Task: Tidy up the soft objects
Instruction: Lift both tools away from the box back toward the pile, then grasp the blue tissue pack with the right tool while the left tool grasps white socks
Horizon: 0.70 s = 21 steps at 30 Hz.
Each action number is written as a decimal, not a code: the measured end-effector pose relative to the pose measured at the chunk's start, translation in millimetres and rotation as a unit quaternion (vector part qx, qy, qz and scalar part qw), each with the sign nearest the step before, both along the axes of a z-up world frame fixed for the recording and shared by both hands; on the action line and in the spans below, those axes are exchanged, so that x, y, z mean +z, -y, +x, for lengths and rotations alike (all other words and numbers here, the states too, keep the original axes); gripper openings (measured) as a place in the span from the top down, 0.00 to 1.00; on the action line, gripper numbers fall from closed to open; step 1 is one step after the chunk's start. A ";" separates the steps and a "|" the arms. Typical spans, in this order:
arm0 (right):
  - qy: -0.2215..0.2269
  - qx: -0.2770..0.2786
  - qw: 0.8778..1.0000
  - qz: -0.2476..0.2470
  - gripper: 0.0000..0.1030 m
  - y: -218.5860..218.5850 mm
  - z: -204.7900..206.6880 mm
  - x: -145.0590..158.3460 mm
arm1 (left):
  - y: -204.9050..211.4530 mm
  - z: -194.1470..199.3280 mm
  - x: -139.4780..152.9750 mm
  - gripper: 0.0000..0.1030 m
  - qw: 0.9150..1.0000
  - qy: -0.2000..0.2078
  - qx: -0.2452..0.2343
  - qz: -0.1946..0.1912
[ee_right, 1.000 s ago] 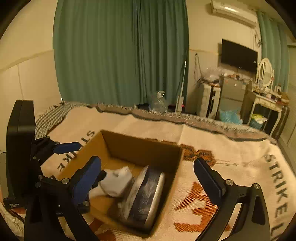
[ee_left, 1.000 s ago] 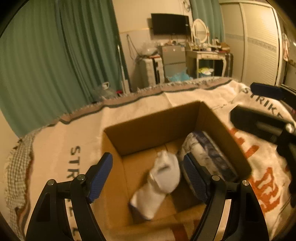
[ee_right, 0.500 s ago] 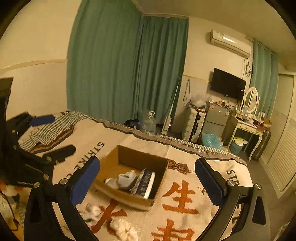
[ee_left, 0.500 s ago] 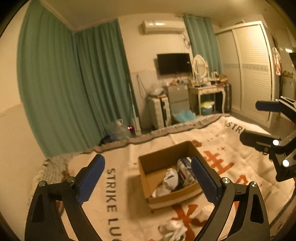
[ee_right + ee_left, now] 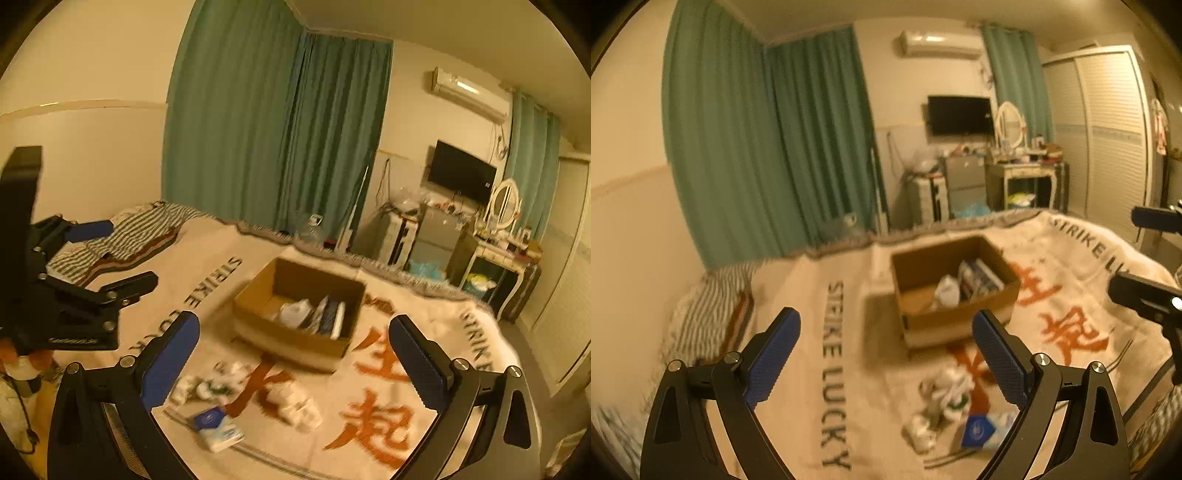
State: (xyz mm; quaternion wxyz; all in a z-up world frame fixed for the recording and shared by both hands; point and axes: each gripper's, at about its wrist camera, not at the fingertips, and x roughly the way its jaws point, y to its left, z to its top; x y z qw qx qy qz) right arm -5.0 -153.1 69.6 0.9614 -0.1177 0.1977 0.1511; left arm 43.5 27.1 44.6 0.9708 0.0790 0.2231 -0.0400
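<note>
Both grippers pulled back | blanket (image 5: pixel 820 295) on bed | green curtains (image 5: pixel 277 129)

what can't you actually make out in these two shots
- Cardboard box floor: near wall hides it, both wrist views.
- White item and dark flat packs in the box: blurred, type unclear.
- Loose white bundles on the blanket: motion blur, count unclear.
- Blue-labelled pack: print too small and blurred.
- Right gripper in the left wrist view: cut off by the edge.
</note>
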 end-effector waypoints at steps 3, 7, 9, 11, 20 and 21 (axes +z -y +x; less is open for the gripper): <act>-0.023 0.008 1.000 -0.008 0.00 -11.4 1.5 -35.5 | -7.9 -8.2 -31.1 0.07 1.000 -0.026 0.016 -0.008; -0.074 0.021 0.997 -0.017 0.00 -23.4 16.4 -89.9 | -21.3 -8.6 -77.7 0.07 0.996 -0.078 0.034 -0.024; -0.113 0.031 0.993 -0.011 0.00 -28.2 28.4 -121.3 | -25.5 -6.6 -94.6 0.07 0.994 -0.100 0.044 -0.031; -0.143 0.036 0.989 -0.008 0.00 -34.3 38.6 -147.4 | -27.8 -1.3 -110.9 0.07 0.991 -0.119 0.052 -0.031; -0.228 0.064 0.972 -0.001 0.09 -49.0 63.1 -218.2 | -17.8 15.1 -154.3 0.09 0.984 -0.169 0.050 -0.021; -0.241 0.069 0.968 0.001 0.11 -50.0 65.9 -226.6 | -15.9 16.8 -159.0 0.09 0.983 -0.177 0.049 -0.018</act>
